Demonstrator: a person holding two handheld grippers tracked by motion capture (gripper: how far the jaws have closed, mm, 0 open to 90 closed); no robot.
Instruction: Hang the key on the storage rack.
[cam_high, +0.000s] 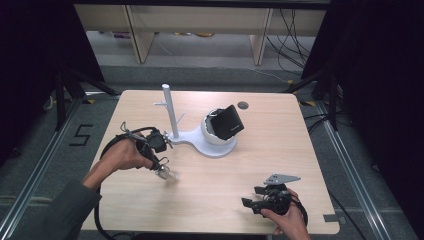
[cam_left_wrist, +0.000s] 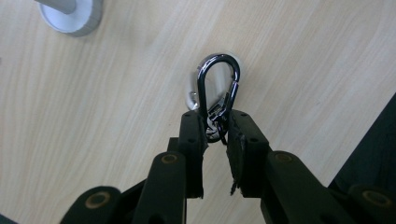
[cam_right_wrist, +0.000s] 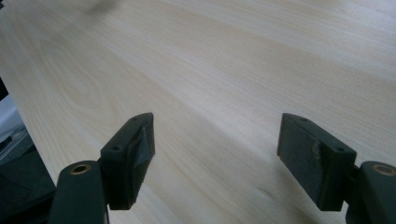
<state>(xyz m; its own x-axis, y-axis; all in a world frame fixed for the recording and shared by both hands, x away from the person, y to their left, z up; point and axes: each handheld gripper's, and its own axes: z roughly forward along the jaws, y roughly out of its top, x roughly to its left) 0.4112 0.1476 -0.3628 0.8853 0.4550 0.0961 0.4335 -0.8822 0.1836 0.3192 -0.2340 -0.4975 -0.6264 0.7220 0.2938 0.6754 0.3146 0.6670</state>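
**Carabiner lifted, peg stand next**

The table (cam_high: 280, 165) carries a white stand (cam_high: 197, 137) with an upright post (cam_high: 169, 107) and side pegs, and a black box (cam_high: 229, 121) resting in its bowl. The left gripper (cam_left_wrist: 215, 133) pinches a silver carabiner (cam_left_wrist: 218, 86) by its lower end, held just above the wood, near the stand's base. The right gripper (cam_right_wrist: 215, 149) rests near the table's front edge, jaws wide with nothing between them. The step in hand looks like carrying; next, probably, hooking the carabiner over a peg, gate lined up. A "5" (cam_high: 81, 135) is marked on the floor.
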